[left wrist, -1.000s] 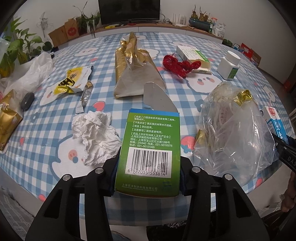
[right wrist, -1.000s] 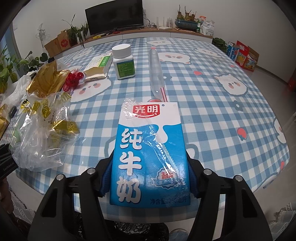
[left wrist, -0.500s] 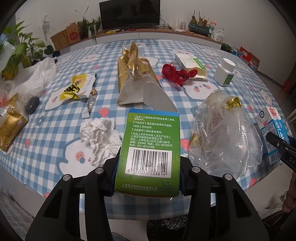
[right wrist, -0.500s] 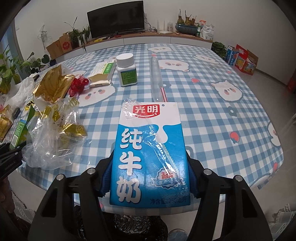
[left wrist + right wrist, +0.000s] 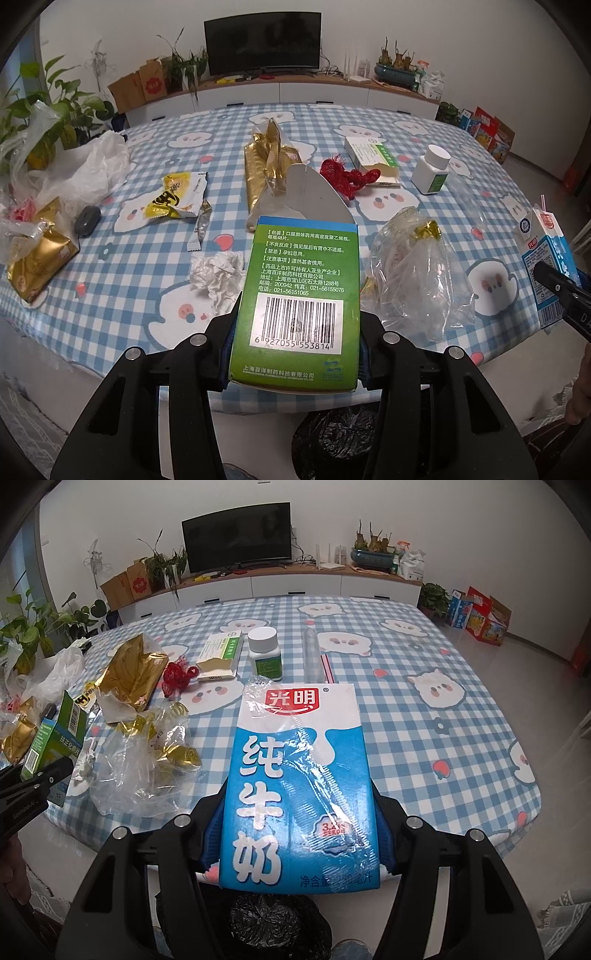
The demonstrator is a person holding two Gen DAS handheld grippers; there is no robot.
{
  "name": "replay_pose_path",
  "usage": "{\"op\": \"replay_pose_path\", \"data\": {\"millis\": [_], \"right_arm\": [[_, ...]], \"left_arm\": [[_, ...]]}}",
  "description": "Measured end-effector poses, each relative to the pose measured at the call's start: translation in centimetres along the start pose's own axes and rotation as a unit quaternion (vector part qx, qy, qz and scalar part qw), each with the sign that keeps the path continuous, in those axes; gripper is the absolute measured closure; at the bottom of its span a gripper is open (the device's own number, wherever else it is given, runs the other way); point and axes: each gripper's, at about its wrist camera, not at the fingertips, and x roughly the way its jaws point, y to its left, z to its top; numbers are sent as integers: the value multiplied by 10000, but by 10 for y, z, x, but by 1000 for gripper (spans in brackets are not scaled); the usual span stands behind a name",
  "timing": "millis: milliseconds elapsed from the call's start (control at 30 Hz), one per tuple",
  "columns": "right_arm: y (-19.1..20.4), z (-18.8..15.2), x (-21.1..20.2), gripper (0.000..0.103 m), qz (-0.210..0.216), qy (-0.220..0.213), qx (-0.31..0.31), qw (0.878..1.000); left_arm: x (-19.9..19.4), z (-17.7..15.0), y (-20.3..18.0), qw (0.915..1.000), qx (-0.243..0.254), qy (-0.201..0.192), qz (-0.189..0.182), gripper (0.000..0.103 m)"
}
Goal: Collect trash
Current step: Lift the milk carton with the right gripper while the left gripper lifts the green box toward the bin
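Observation:
My left gripper is shut on a green medicine box with a barcode, held off the table's near edge. My right gripper is shut on a blue and white milk carton, also held off the near edge. The carton also shows at the right of the left wrist view, and the green box at the left of the right wrist view. A black trash bag lies below both grippers, seen in the right wrist view too.
On the checked tablecloth lie a crumpled tissue, a clear plastic bag, a gold wrapper, a yellow snack packet, red netting, a white pill bottle, a flat medicine box and gold packets.
Both grippers have pulled back and up from the table with their objects still held. More of the table and room shows, and the trash bag below has come into view.

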Motion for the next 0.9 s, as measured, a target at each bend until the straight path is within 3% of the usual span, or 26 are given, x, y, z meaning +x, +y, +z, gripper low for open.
{"op": "replay_pose_path", "data": {"millis": [900], "right_arm": [[22,-22,-78,42,128,-363,-117,9992]], "left_arm": [[-86,-44,-4,9992,-91,-358,-151,56]]}}
